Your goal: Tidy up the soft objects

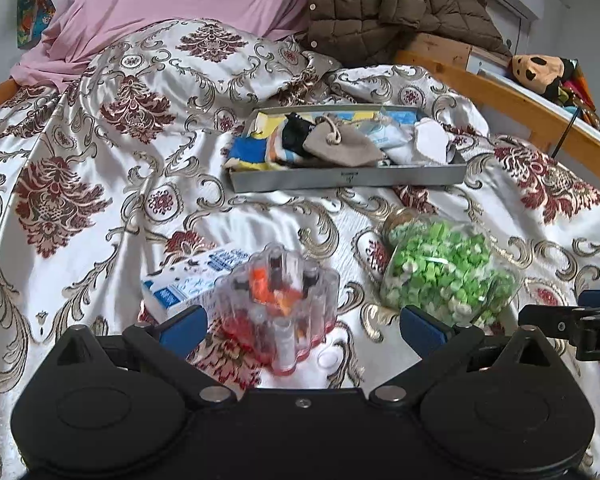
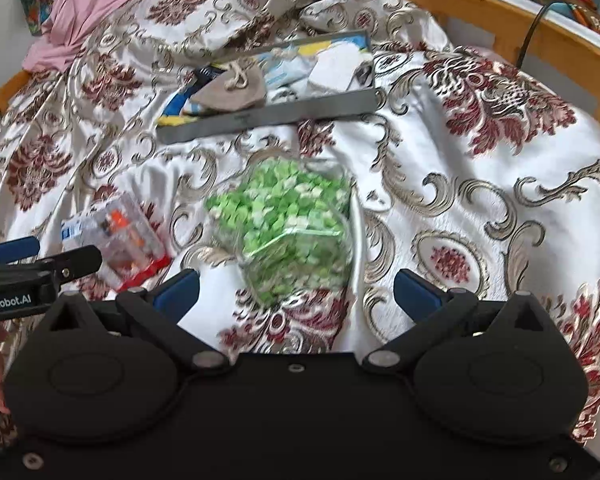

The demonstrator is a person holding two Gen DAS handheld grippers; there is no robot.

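glossy white satin bedspread (image 1: 100, 184) with maroon-gold damask, creased. shallow grey metal tray (image 1: 348, 178) holds a beige drawstring pouch (image 1: 340, 146) and folded cloths, partly overlapping. left gripper (image 1: 304, 322) jaws apart by a ribbed clear plastic container (image 1: 284, 300), blurred. right gripper (image 2: 296, 288) jaws apart near a clear jar of green paper stars (image 2: 288, 232), blurred.

Green-filled jar (image 2: 288, 232) blurred in my right view, contents unreadable. Clear plastic case (image 1: 284, 304) smeared in left view; what sits inside unclear. Label on grey tray (image 1: 350, 179) too small to read. Blue-white box (image 1: 188, 286) partly hidden behind case.
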